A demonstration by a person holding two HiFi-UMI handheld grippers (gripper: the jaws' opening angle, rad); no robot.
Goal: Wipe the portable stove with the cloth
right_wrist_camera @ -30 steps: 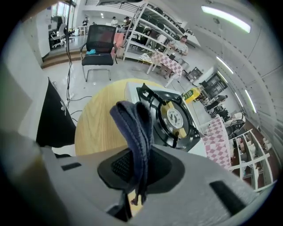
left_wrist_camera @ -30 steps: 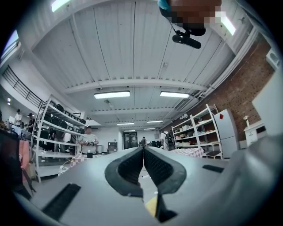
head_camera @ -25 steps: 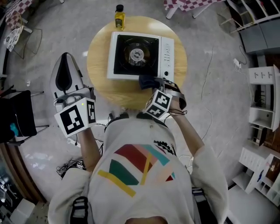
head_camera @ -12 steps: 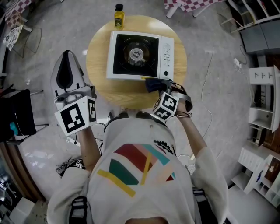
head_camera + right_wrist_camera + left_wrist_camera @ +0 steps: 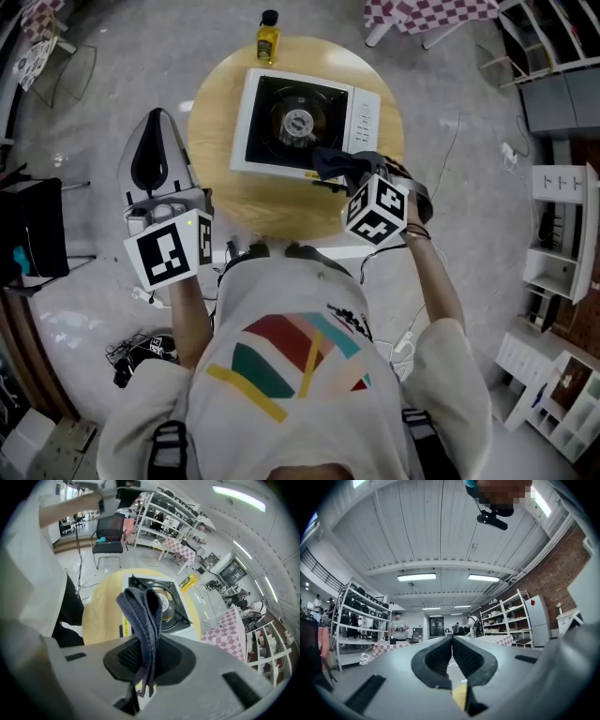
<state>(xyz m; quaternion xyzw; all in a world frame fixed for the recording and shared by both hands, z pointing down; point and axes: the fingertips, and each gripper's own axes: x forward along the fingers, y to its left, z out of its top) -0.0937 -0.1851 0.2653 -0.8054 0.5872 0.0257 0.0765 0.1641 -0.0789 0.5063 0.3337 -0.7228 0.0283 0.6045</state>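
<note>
The portable stove [image 5: 302, 124], white with a black burner top, sits on a round wooden table [image 5: 216, 141]. My right gripper [image 5: 345, 171] is shut on a dark blue cloth [image 5: 330, 163], which hangs over the stove's front edge near its control panel. In the right gripper view the folded cloth [image 5: 143, 613] stands pinched in the gripper [image 5: 145, 660], above the stove [image 5: 166, 606] and the table [image 5: 101, 616]. My left gripper [image 5: 156, 127] is off the table's left side, pointed upward. In its own view the left gripper [image 5: 452, 645] is shut and holds nothing.
A yellow bottle [image 5: 268, 37] stands at the table's far edge, behind the stove. A black chair [image 5: 33, 225] is at the left, white shelving [image 5: 562, 234] at the right, a checkered table [image 5: 422, 11] beyond. Cables [image 5: 141, 349] lie on the floor.
My right gripper has carried the cloth rightward and forward, from the table in front of the stove onto its front edge. The left gripper has stayed in place.
</note>
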